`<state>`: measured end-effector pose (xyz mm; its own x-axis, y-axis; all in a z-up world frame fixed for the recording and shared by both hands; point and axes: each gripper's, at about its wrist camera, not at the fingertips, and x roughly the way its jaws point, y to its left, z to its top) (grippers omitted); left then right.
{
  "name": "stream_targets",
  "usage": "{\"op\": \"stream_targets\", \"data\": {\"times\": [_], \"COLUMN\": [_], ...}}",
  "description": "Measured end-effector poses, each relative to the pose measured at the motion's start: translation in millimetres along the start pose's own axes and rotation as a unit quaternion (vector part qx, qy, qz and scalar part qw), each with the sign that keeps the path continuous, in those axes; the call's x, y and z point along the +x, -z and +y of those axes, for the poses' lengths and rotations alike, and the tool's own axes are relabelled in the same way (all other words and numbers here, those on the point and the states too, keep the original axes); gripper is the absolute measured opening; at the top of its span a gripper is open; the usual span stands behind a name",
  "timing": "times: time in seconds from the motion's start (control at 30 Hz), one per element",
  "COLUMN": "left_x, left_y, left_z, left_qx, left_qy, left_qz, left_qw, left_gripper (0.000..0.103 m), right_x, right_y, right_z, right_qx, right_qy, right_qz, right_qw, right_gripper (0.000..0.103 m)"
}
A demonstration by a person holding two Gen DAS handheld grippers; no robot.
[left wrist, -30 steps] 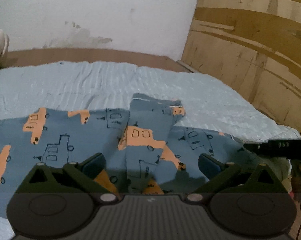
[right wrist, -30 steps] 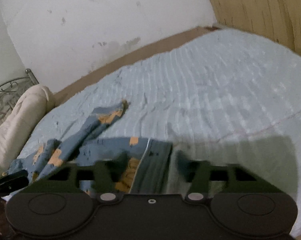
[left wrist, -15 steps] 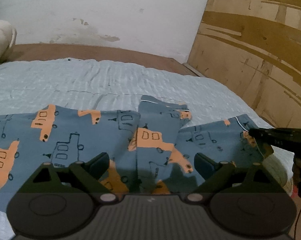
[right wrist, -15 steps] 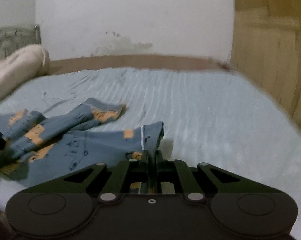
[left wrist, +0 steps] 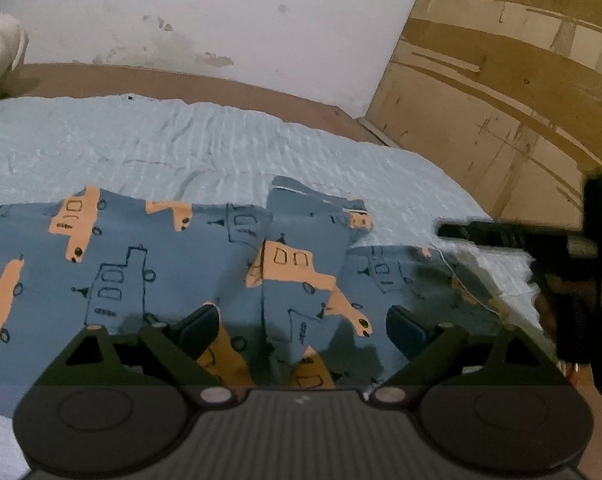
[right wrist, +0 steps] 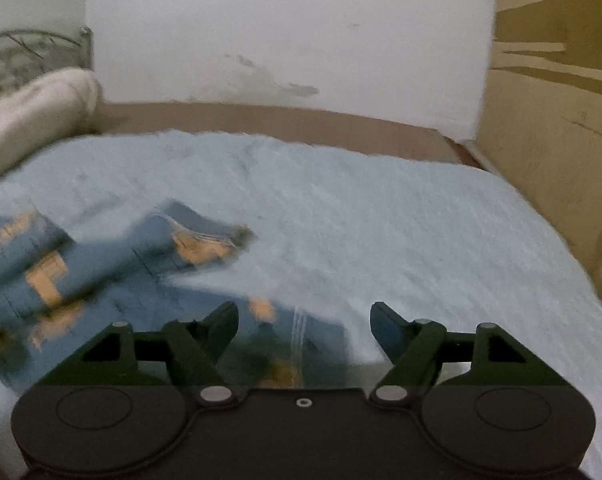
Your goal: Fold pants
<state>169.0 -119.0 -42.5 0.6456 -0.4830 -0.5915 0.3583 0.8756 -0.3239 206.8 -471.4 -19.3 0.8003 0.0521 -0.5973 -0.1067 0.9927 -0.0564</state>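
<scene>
Pants [left wrist: 149, 276]: spread on bed [left wrist: 181, 148], long axis running left-right across the left wrist view, one leg [left wrist: 301, 264] folded over the middle.
Left gripper [left wrist: 303, 322]: jaws wide open, nothing pinched; leg lies directly ahead between them.
Right gripper [right wrist: 304, 322]: jaws just opened, nothing clamped; pants end [right wrist: 297, 332] lies below them.
Nearer hand: left is judged nearer to the leg, right to the end.

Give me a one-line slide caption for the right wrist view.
Right gripper, its fingers just opened, above the edge of blue printed pants on a light blue bedspread.
</scene>
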Motion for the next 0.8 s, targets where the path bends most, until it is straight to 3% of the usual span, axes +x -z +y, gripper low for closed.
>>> {"op": "stream_targets", "data": {"times": [0.07,0.17,0.23,0.27,0.33,0.37,0.5,0.57,0.6,0.63,0.7,0.8], "left_x": [2,4,4,4,5,6,8,7,6,5,1,-6], "left_y": [2,3,3,4,3,4,2,2,1,1,-1,-4], "left_z": [0,1,3,5,9,12,17,14,12,9,4,-4], "left_qx": [-0.007,-0.021,-0.034,-0.041,-0.060,-0.068,-0.082,-0.072,-0.066,-0.059,-0.044,-0.016], "left_qy": [0.001,0.006,0.006,0.007,0.003,0.000,0.002,0.009,0.009,0.009,0.003,-0.006], "left_qz": [0.005,0.012,0.016,0.018,0.025,0.028,0.037,0.031,0.027,0.024,0.017,0.001], "left_qw": [1.0000,0.9997,0.9993,0.9990,0.9979,0.9973,0.9960,0.9969,0.9974,0.9979,0.9989,0.9999], "left_gripper": [0.093,0.085,0.075,0.070,0.058,0.054,0.023,0.012,0.006,0.002,0.001,0.000], "right_x": [14,43,66,80,105,119,162,176,180,181,174,145], "right_y": [-20,-51,-71,-80,-95,-100,-111,-108,-106,-104,-101,-100], "right_z": [10,36,59,71,92,102,131,139,141,140,128,102], "right_qx": [0.013,0.024,0.028,0.029,0.028,0.028,0.017,0.015,0.008,0.001,0.027,0.064], "right_qy": [-0.043,-0.102,-0.122,-0.126,-0.129,-0.126,-0.083,-0.075,-0.065,-0.056,-0.078,-0.097], "right_qz": [0.004,0.014,0.026,0.036,0.059,0.074,0.128,0.152,0.157,0.158,0.147,0.101], "right_qw": [0.999,0.994,0.992,0.991,0.989,0.989,0.988,0.985,0.985,0.986,0.986,0.988], "right_gripper": [0.088,0.088,0.086,0.084,0.071,0.069,0.064,0.044,0.027,0.021,0.004,0.003]}}
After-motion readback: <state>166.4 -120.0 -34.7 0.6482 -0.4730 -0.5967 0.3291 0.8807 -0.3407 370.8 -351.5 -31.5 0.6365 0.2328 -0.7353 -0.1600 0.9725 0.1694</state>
